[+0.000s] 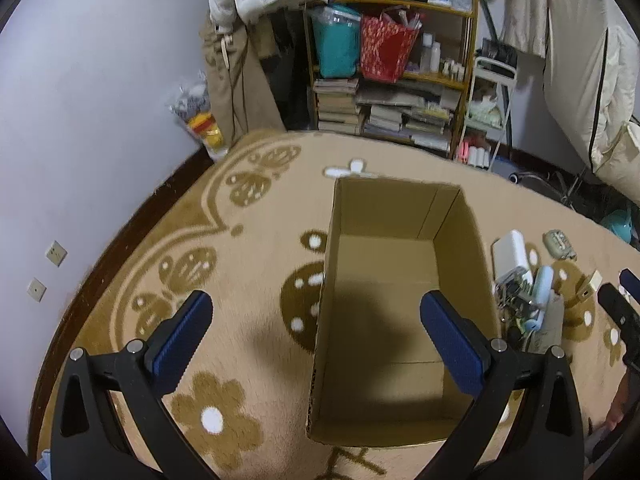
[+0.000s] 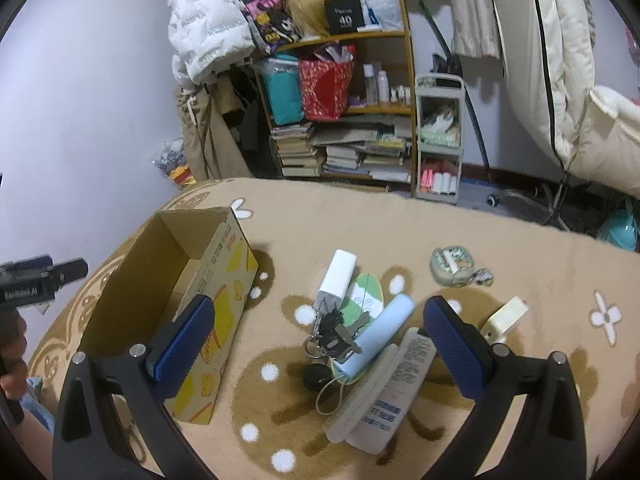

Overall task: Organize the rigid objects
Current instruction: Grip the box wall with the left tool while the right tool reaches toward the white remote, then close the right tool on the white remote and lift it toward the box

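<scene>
— Where do I start? Both claws gape wide and carry nothing.

— I'd lower the right gripper (image 2: 318, 334) onto the pale blue tube (image 2: 378, 336) atop the pile. The left gripper (image 1: 316, 330) hovers over the box (image 1: 476, 240), just beyond.

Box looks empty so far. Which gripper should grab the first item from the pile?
Right. The right gripper hangs open directly over the pile, keys between its fingers. The left gripper is open over the cardboard box.

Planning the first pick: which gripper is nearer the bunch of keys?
Right. The right gripper hovers over the keys; the left gripper hangs over the cardboard box.
</scene>
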`<state>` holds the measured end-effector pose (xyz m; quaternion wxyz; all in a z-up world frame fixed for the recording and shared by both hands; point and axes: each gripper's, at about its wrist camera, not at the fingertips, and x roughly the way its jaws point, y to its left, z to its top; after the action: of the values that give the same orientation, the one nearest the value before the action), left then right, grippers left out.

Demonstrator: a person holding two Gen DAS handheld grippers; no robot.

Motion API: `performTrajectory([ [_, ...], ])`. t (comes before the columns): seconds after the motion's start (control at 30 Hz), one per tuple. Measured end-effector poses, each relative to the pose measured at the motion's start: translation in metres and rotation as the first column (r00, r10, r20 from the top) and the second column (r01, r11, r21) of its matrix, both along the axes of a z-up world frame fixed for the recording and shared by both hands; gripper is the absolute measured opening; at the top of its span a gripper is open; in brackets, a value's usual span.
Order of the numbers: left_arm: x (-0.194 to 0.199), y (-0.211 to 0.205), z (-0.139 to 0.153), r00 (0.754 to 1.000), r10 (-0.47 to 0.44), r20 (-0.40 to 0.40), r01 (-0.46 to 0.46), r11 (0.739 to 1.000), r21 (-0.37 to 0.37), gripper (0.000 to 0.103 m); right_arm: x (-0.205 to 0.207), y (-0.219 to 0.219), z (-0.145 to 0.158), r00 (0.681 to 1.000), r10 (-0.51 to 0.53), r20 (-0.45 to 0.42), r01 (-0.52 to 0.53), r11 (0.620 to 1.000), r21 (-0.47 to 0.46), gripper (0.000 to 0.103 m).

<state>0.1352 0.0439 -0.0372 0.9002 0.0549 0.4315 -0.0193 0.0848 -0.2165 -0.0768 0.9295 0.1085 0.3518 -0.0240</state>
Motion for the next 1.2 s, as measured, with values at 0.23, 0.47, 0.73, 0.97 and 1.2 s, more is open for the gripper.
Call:
performTrajectory([
  [0.23,0.021,0.013,-0.029,0.994,0.021,-0.107,-0.024,0.999,-0.029,0.102,0.013,-0.009,-0.027,0.995,-0.040,-0.095,0.044,0.999,0.032,0.102],
  [0.47,0.032,0.011,-0.056,0.981,0.027,-0.194,-0.032,0.999,-0.021,0.093,0.018,-0.019,-0.054,0.977,-0.060,-0.203,0.070,0.997,0.042,0.091],
  [0.73,0.035,0.014,-0.069,0.969,0.039,-0.243,-0.041,0.999,-0.005,0.051,0.018,-0.029,-0.079,0.946,-0.090,-0.312,0.116,0.991,0.066,0.055],
  [0.97,0.037,0.021,-0.077,0.960,0.048,-0.277,-0.061,0.997,-0.038,0.029,0.018,-0.037,-0.096,0.926,-0.094,-0.365,0.144,0.983,0.113,0.027],
  [1.2,0.036,0.012,-0.080,0.961,0.011,-0.277,-0.018,1.000,-0.023,0.011,0.019,-0.041,-0.101,0.931,-0.103,-0.351,0.168,0.973,0.159,0.025],
])
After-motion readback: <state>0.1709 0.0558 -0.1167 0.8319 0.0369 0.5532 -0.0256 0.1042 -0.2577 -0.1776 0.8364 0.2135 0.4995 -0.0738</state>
